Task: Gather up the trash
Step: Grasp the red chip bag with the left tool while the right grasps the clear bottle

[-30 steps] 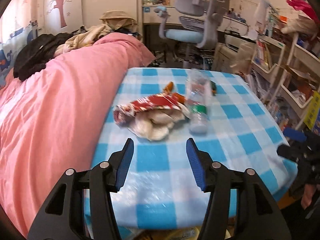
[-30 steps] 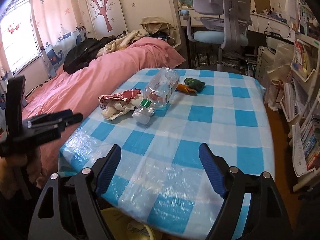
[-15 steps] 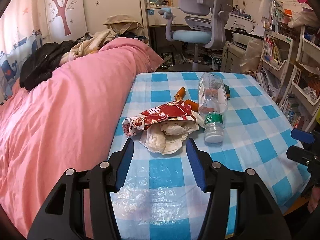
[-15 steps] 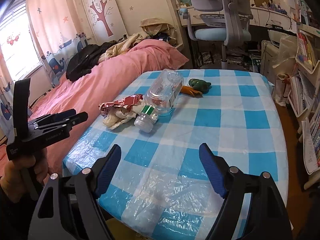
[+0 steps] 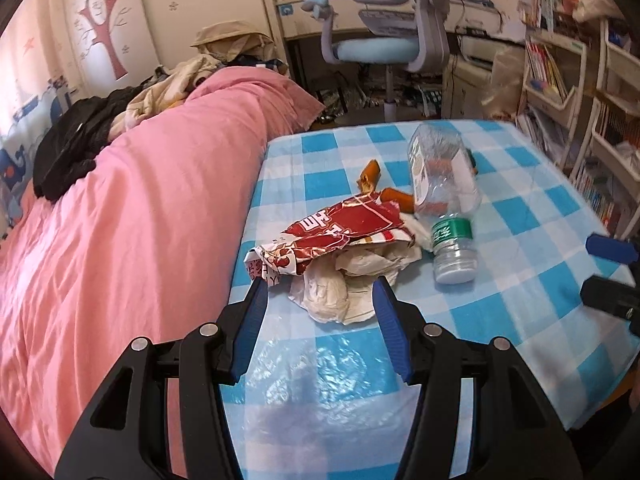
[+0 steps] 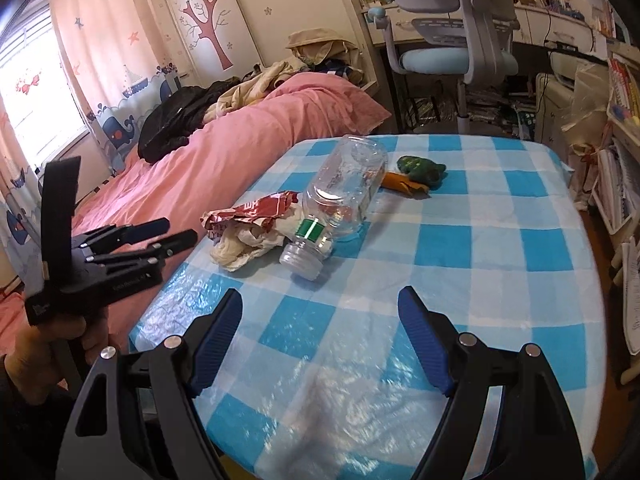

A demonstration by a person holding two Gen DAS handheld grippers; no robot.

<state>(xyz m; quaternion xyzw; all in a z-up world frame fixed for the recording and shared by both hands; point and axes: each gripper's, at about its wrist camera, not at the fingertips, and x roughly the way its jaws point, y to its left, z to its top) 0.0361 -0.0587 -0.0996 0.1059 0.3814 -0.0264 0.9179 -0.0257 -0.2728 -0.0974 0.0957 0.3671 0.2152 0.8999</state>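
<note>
A red snack wrapper [image 5: 340, 228] lies on crumpled white tissue [image 5: 352, 280] on the blue-checked table [image 5: 320, 380]. A clear plastic bottle [image 5: 444, 184] with a green label lies beside them, with an orange wrapper [image 5: 370, 174] behind. My left gripper [image 5: 320, 300] is open, its tips just short of the tissue. My right gripper [image 6: 320, 304] is open and empty over the table's near part; the bottle [image 6: 344, 196], the wrapper [image 6: 256, 214], the tissue [image 6: 244, 244] and a green scrap [image 6: 420, 168] lie ahead of it.
A pink bed [image 5: 120, 208] borders the table's left side, with clothes piled on it. An office chair [image 6: 452, 24] and desk stand behind. Bookshelves [image 5: 600, 120] line the right. The left gripper shows at the right wrist view's left [image 6: 168, 232].
My left gripper has moved forward over the table toward the tissue and wrapper. My right gripper has moved slightly closer to the trash. Both stay open.
</note>
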